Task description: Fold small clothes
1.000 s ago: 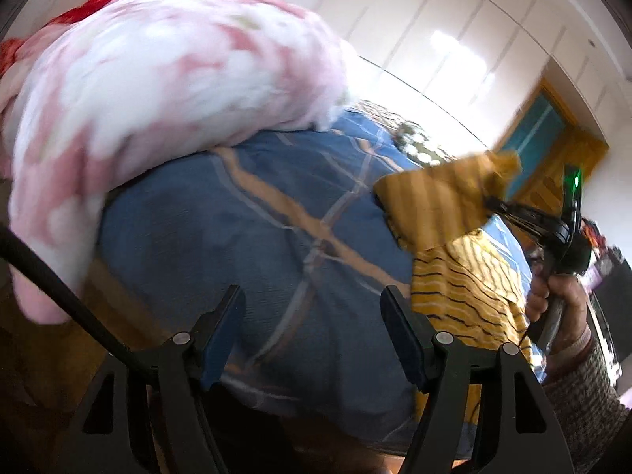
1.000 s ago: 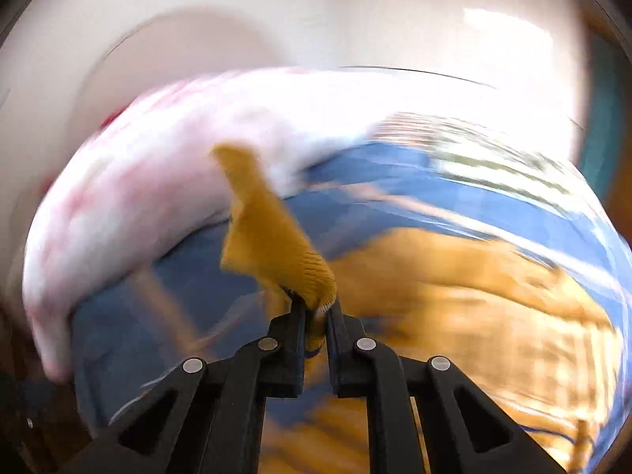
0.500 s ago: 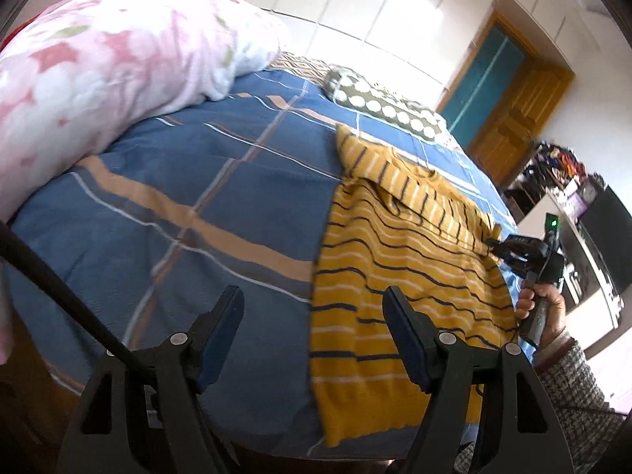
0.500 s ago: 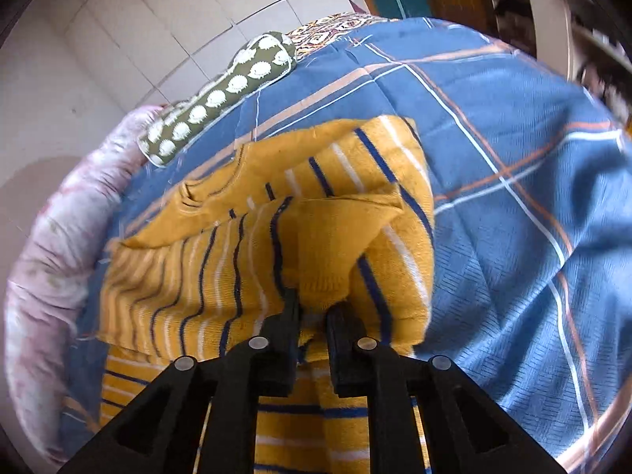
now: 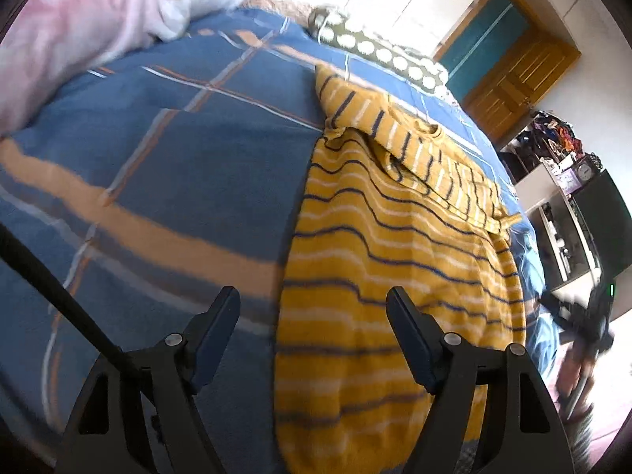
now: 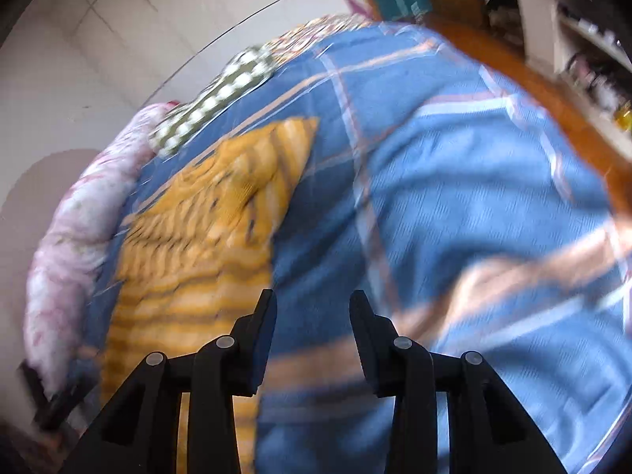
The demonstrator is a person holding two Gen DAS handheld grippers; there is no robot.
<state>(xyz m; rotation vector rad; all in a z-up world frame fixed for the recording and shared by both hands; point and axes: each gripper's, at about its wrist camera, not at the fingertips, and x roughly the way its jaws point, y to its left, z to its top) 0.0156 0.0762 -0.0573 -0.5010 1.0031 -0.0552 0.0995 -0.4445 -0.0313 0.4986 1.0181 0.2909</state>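
A yellow sweater [image 5: 395,245] with dark and white stripes lies flat on the blue plaid bedcover [image 5: 177,150], one sleeve folded across its upper part. My left gripper [image 5: 312,312] is open and empty, hovering above the sweater's near left edge. My right gripper [image 6: 312,312] is open and empty, above bare bedcover [image 6: 454,205] just right of the sweater [image 6: 205,245]. The right gripper also shows blurred in the left wrist view [image 5: 584,316], off the bed's right side.
A pink floral quilt [image 5: 87,27] is bunched along the bed's far left. A green polka-dot pillow [image 5: 379,55] lies at the head. A wooden door [image 5: 513,75] and cluttered shelves [image 5: 561,158] stand to the right.
My right gripper has let go of the sleeve, opened, and drawn back to the right off the sweater. The sleeve now lies folded across the sweater. The left gripper has moved closer to the sweater.
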